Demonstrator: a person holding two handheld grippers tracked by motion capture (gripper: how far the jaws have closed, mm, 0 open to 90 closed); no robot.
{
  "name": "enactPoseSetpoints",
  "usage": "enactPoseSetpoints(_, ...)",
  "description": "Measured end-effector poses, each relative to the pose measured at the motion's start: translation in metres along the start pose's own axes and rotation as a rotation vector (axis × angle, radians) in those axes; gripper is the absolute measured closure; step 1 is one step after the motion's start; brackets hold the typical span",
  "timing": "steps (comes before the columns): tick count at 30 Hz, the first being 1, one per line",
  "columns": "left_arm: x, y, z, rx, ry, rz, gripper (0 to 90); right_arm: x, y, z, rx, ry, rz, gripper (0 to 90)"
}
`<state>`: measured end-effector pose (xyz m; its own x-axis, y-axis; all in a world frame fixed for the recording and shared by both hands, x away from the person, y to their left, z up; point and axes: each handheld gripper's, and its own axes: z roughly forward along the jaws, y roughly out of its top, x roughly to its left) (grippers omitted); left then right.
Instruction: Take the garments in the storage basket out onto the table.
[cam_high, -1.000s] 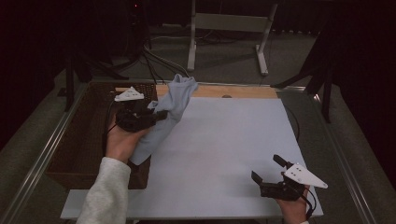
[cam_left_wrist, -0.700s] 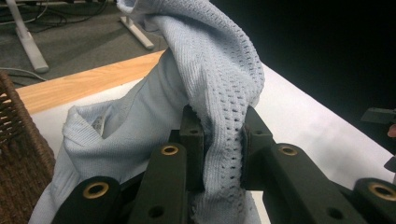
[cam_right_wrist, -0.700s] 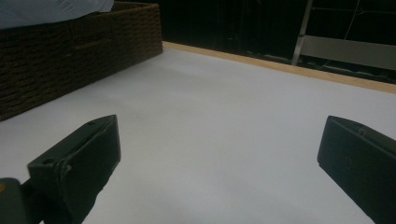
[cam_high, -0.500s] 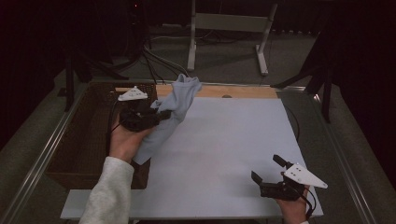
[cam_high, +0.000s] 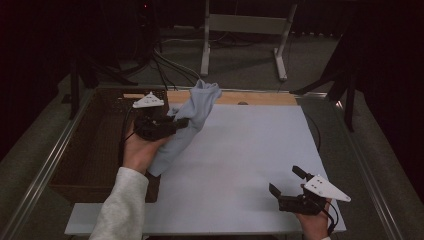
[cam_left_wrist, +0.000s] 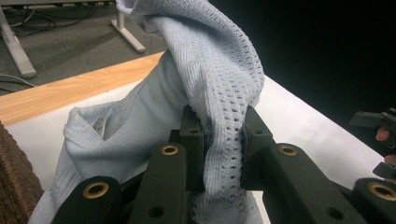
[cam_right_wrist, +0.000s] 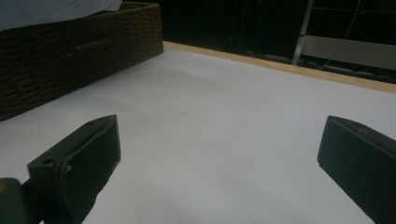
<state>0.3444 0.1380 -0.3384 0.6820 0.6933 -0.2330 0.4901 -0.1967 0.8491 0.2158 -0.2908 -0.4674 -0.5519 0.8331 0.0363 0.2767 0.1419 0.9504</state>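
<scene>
A light blue knitted cloth (cam_high: 192, 117) hangs bunched over the left edge of the white table top (cam_high: 250, 150). My left gripper (cam_high: 181, 122) is shut on a fold of it, held up above the table beside the basket. In the left gripper view the cloth (cam_left_wrist: 219, 93) rises in a twisted ridge from between the black jaws, and my left gripper (cam_left_wrist: 222, 140) pinches its open-weave part. My right gripper (cam_high: 286, 181) stands open near the table's front right corner with nothing between its jaws. Bare white table lies between the wide-apart jaws of my right gripper (cam_right_wrist: 219, 154).
A dark brown wicker basket (cam_high: 90, 145) stands at the table's left side, and its wall (cam_right_wrist: 70, 56) appears in the right gripper view. A wooden strip (cam_high: 260, 98) runs along the table's far edge. Metal stand legs (cam_high: 240, 30) are on the floor beyond.
The left hand has lifted the cloth slightly up and away, toward the far edge. The right gripper has not moved.
</scene>
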Motion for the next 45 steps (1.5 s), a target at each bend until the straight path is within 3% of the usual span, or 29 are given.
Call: enactPoseSetpoints(45, -0.014, -0.004, 0.025, -0.006, -0.056, -0.013, 76.2, -0.001, 0.0, -0.001, -0.003, 0.0, -0.002, 0.0)
